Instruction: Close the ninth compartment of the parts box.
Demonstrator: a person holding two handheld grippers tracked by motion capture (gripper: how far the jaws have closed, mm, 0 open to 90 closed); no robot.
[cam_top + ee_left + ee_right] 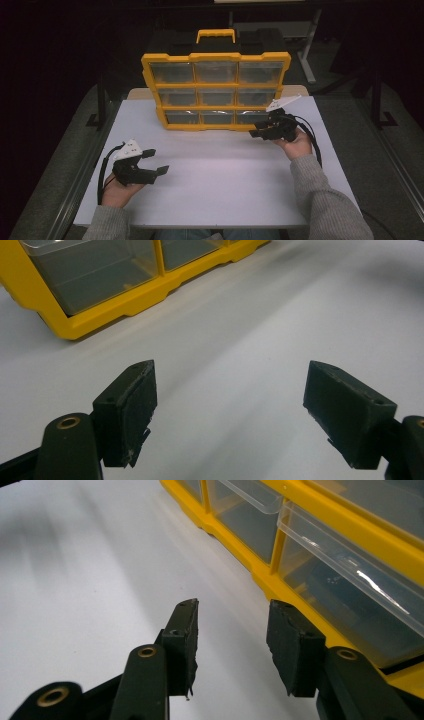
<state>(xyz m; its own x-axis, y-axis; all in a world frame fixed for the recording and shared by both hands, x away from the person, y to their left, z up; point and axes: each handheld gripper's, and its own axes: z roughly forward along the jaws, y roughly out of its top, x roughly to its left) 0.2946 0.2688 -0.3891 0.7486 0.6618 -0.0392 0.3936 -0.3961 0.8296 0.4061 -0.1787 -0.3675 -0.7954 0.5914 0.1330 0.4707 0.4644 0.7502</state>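
A yellow drawer organizer (pixel 216 56) with clear plastic drawers stands upright at the back of the white table (pixel 225 180). My right gripper (pixel 256 130) lies low by the organizer's bottom right corner, in front of the bottom right drawer (pixel 250 116). In the right gripper view its jaws (pixel 232 615) stand partly open with nothing between them, the yellow frame (pixel 280 582) and a clear drawer (pixel 350 595) just to their right. My left gripper (pixel 156 161) rests at the front left of the table, wide open and empty (pixel 230 390), pointing toward the organizer's lower corner (pixel 100 315).
A black case with a yellow handle (pixel 215 35) sits behind the organizer. Bare white tabletop spreads between the two grippers. Dark floor and metal frame legs (pixel 101 100) surround the table's sides.
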